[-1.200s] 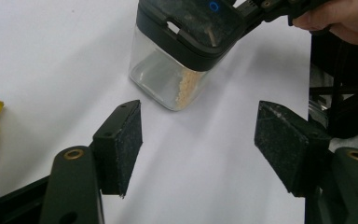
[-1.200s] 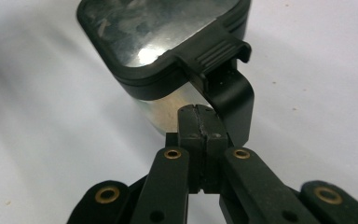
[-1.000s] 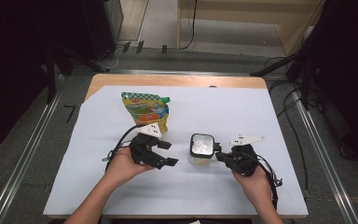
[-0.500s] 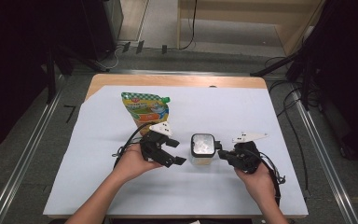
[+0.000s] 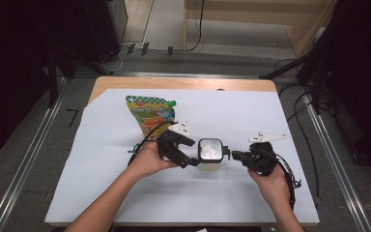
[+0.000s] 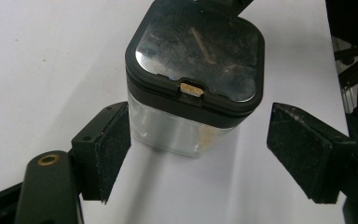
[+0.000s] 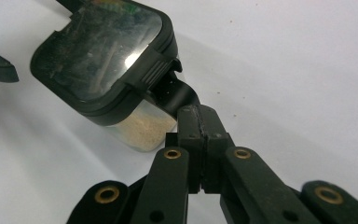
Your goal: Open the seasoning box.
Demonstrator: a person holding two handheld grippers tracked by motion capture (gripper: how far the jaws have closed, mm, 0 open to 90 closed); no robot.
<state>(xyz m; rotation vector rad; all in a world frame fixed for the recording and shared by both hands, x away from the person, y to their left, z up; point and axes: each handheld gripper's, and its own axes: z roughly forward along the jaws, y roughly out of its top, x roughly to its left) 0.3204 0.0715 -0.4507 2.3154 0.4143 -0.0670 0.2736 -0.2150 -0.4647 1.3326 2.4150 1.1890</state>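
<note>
- Right gripper (image 7: 196,122), jaws pressed together on the black side tab (image 7: 175,93) of a clear container (image 5: 209,153) with a black-rimmed lid.
- Left gripper (image 6: 205,154) stands open, its pads (image 6: 113,149) flanking the container's base, one just beside the wall.
- Container sits mid-table on the white cloth (image 5: 101,145); tan powder lies inside.
- Behind the container, a colourful spouted pouch (image 5: 149,113) lies flat.
</note>
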